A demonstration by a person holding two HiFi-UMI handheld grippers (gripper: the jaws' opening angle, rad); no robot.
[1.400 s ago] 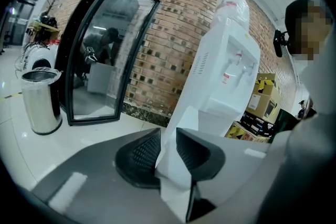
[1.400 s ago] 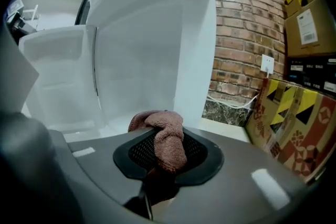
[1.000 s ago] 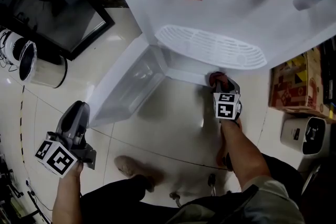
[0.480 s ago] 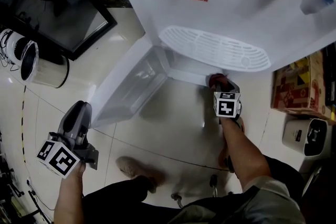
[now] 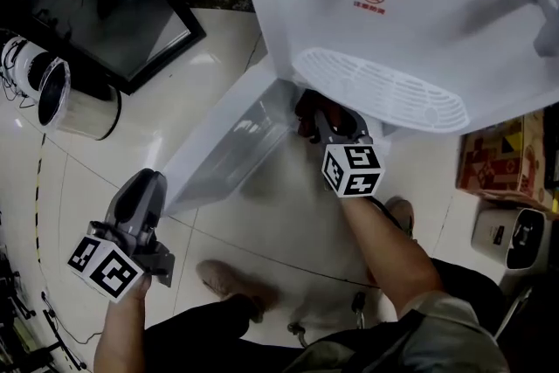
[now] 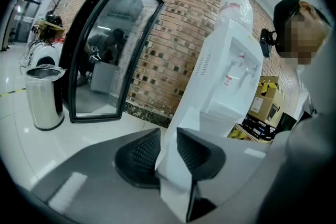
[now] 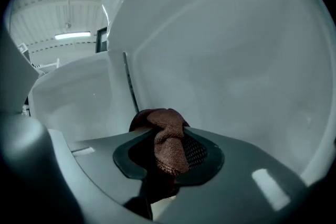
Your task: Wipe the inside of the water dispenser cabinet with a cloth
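The white water dispenser (image 5: 419,4) fills the top of the head view, its cabinet door (image 5: 227,144) swung open toward the lower left. My left gripper (image 5: 150,184) is shut on the free edge of that door (image 6: 176,181), with the white panel between its pads (image 6: 139,157). My right gripper (image 5: 316,120) reaches into the cabinet opening below the drip grille (image 5: 384,87). It is shut on a reddish-brown cloth (image 5: 306,111). In the right gripper view the cloth (image 7: 167,139) bunches out of the jaws close to the pale inner wall (image 7: 236,60).
A steel bin (image 5: 74,105) and a black-framed glass panel (image 5: 113,22) stand at the left by a brick wall. A cardboard box (image 5: 502,157) and a small white appliance (image 5: 515,236) sit at the right. The person's shoe (image 5: 223,279) rests on the tiled floor.
My right gripper has carried the cloth up and to the left, from the opening's lower right to near the door's hinge side. The left gripper has kept still on the door.
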